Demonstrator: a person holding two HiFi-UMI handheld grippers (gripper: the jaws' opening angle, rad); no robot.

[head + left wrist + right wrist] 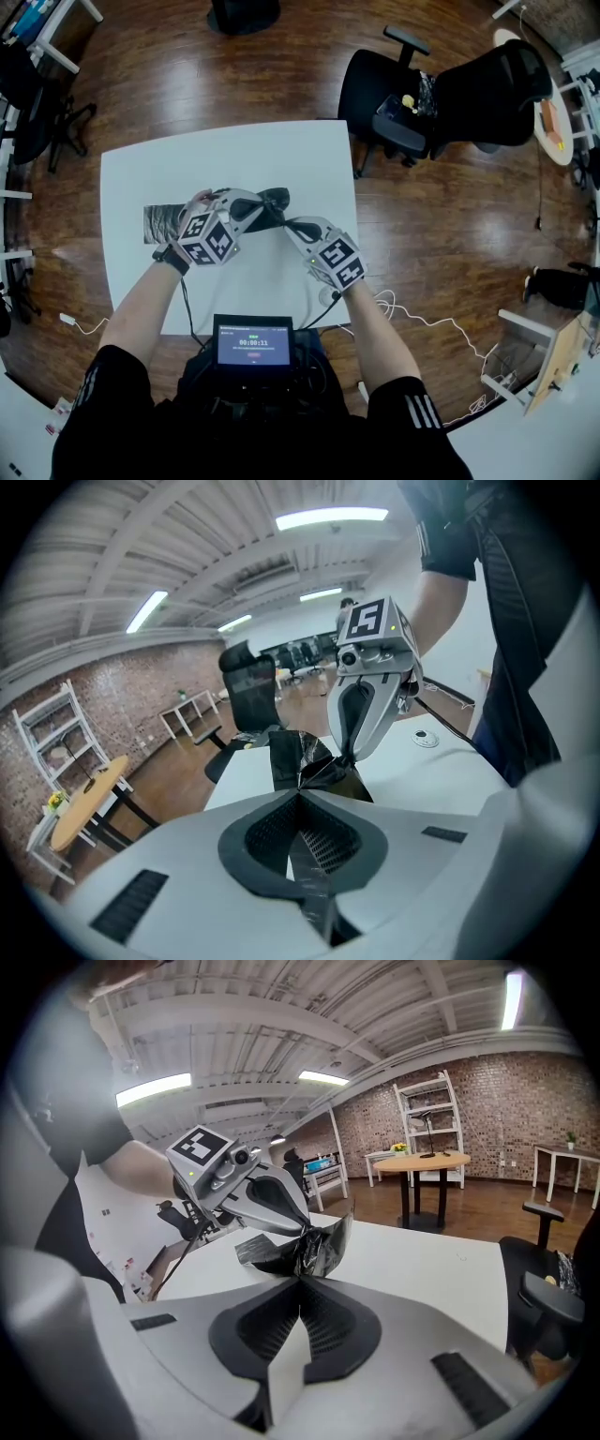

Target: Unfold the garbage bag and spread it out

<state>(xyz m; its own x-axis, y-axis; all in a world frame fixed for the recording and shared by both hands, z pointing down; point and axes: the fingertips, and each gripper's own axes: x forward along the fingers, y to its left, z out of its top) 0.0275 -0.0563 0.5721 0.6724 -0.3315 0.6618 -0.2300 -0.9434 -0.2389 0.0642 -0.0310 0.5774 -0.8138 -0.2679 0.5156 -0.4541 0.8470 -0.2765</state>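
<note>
At the middle of the white table (281, 155), you have both tools meeting over the black garbage bag (167, 223). The left gripper (265, 214) comes in from the left and the right gripper (292, 226) from the right. Their tips sit just beside each other, with a bunched bit of the bag between them.

In the left gripper view your jaws are pressed together on a thin strip of black film. The strip runs down through the ribbed pads, and beyond the tips the bag fans out into creased, shiny folds. The other tool's tip pinches the same bunch from the far side.

In the right gripper view your jaws are likewise closed, with the crumpled edge of the bag caught right at their tips. The left tool's nose bears on that same crumple from above and to the left.

The rest of the bag is still folded. It lies flat on the table as a dark, glossy band running away to the left, under your left hand (202, 208). The pinched end is lifted off the surface.

A small screen (253, 342) sits at the near edge of the table by your chest, and a black office chair (394, 94) stands on the wooden floor beyond the table's far right corner.
</note>
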